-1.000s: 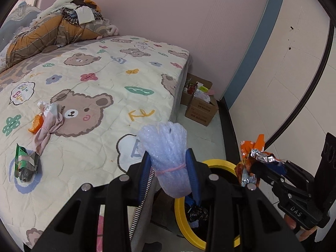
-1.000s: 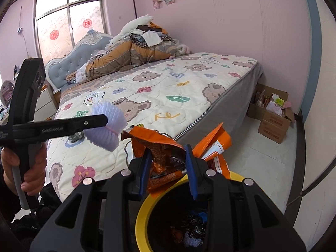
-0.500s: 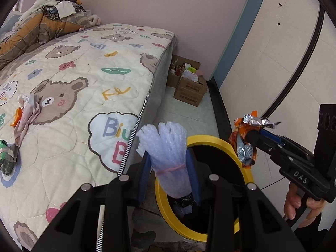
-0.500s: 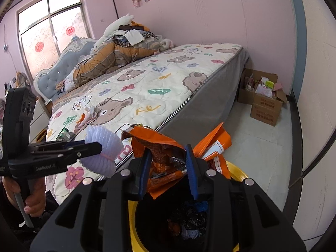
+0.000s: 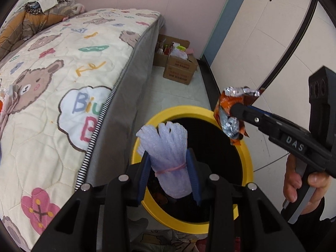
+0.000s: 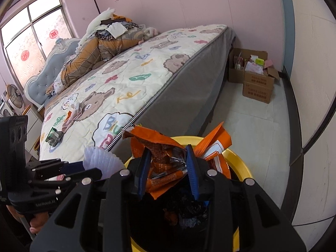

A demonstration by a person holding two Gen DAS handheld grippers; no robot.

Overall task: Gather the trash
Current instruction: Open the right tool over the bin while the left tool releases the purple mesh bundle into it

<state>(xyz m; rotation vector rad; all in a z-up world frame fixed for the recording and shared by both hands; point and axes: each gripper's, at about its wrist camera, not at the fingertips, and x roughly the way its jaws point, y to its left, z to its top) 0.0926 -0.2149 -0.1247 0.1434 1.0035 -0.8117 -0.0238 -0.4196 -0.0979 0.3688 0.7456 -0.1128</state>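
bins 1 (image 5: 247, 161) | boxes 2 (image 6: 258, 86) | wrappers 1 (image 6: 168, 168) | foam bundles 1 (image 5: 168, 147)

- A pale lilac foam-net sleeve (image 5: 166, 153), cinched by a pink rubber band, stands upright over the near-left rim of the bin.
- A crumpled orange snack wrapper (image 6: 168, 163) with a silver foil lining hangs above the bin's right side.
- The yellow-rimmed bin (image 5: 247, 157), black inside, sits on the floor beside the bed, wrappers heaped within.

Bright daylight, sharp, fisheye-warped edges.
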